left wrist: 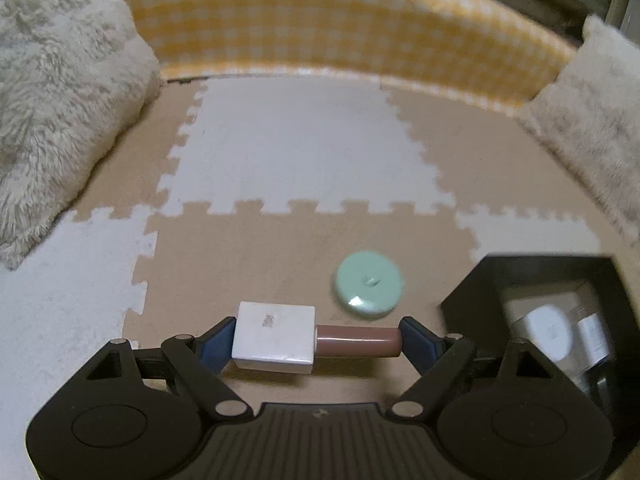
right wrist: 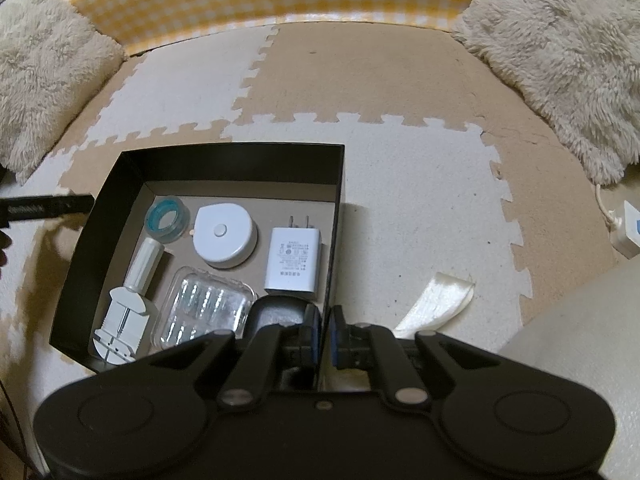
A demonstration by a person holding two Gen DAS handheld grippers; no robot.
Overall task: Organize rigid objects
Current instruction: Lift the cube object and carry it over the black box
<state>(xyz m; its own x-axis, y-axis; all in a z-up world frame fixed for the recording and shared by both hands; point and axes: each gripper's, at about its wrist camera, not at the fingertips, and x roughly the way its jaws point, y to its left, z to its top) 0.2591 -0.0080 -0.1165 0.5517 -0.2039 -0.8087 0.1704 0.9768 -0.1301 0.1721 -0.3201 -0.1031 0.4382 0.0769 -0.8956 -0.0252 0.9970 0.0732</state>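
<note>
My left gripper (left wrist: pixel 316 344) is shut on a stamp-like piece held crosswise just above the foam mat. One pad presses its white block (left wrist: pixel 274 338), the other the end of its brown handle (left wrist: pixel 358 342). A mint green disc (left wrist: pixel 369 283) lies on the mat just beyond it. The black box (left wrist: pixel 472 292) stands to the right. In the right wrist view my right gripper (right wrist: pixel 325 338) is shut on the right wall of the black box (right wrist: pixel 240 164). Inside lie a white round device (right wrist: pixel 224 234), a white charger (right wrist: pixel 294 260), a teal ring (right wrist: pixel 166 222), a clear case (right wrist: pixel 204 304) and a white tool (right wrist: pixel 128 300).
Fluffy cream cushions (left wrist: pixel 60 92) (right wrist: pixel 560 48) flank the puzzle mat, and a yellow checked wall (left wrist: pixel 340 28) closes the back. A cream ribbon (right wrist: pixel 436 300) lies right of the box. A white socket strip (right wrist: pixel 628 232) sits at the far right.
</note>
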